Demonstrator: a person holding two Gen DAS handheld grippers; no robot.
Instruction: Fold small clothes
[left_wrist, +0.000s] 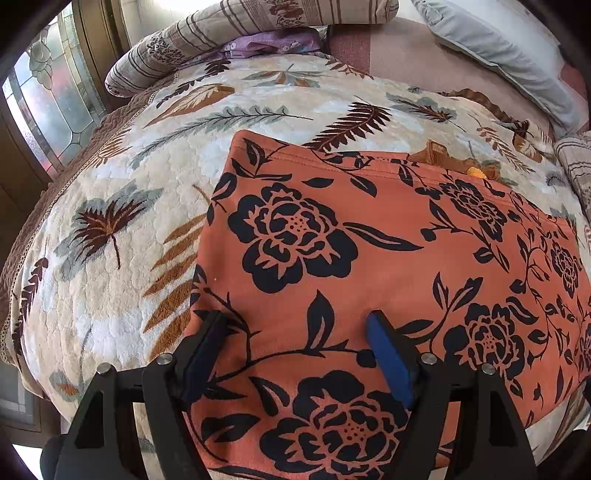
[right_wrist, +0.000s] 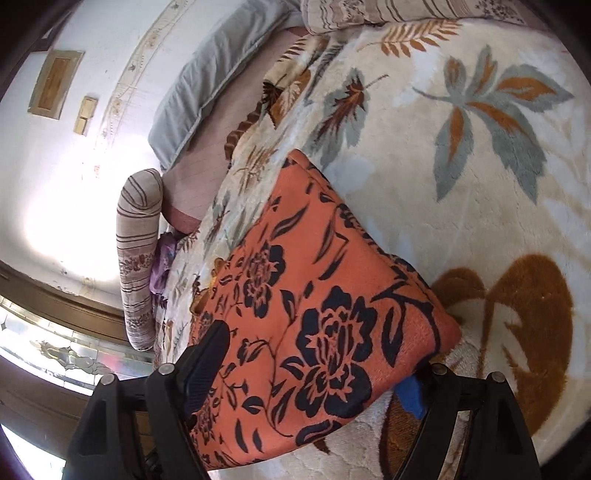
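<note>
An orange garment (left_wrist: 369, 258) with black flowers lies flat and folded on the leaf-patterned blanket (left_wrist: 122, 229). My left gripper (left_wrist: 297, 325) hovers over the garment's near part with its jaws wide apart and no cloth pinched between them. In the right wrist view the same garment (right_wrist: 314, 295) fills the space between the fingers of my right gripper (right_wrist: 317, 354), which stands open. Its left finger (right_wrist: 214, 343) is beside the cloth. Its blue-padded right finger (right_wrist: 410, 398) shows under the garment's near corner, and the cloth hides its tip.
A striped bolster (left_wrist: 166, 51) and a purple garment (left_wrist: 273, 42) lie at the blanket's far edge. A grey pillow (left_wrist: 498, 48) rests at the back right. A stained-glass window (left_wrist: 48, 103) is on the left. The blanket (right_wrist: 480, 147) spreads beyond the garment.
</note>
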